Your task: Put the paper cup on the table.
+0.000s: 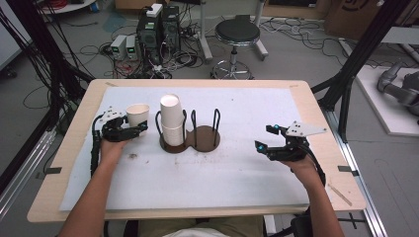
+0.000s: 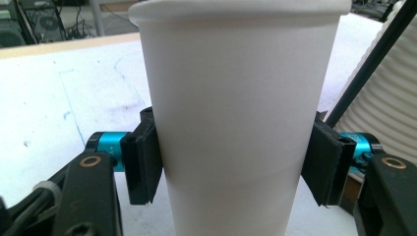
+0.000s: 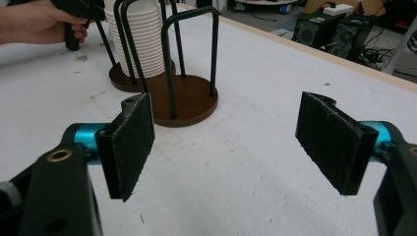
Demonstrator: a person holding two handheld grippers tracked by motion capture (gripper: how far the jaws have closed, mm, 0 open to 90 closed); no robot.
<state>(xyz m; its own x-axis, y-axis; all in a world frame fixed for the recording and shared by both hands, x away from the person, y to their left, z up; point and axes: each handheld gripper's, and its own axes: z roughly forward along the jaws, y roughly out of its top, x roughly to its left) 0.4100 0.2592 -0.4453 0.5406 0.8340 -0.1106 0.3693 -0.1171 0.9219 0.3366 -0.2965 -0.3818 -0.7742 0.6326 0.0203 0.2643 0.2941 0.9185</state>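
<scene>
One cup [image 1: 138, 115] stands upright, clamped between the left hand-held gripper's [image 1: 129, 129] jaws, beside the rack [image 1: 190, 133]; the right hand-held gripper [image 1: 267, 140] gapes wide, empty, above the surface [image 1: 237, 168].

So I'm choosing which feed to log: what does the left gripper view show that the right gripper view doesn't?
Left gripper view: a smooth paper cup clamped between the left gripper's pads. Right gripper view: the right gripper open with nothing between its pads, the holder's vacant brown base, computers on the floor. Both share the white table cover and the ribbed cup stack in its black wire holder.
</scene>
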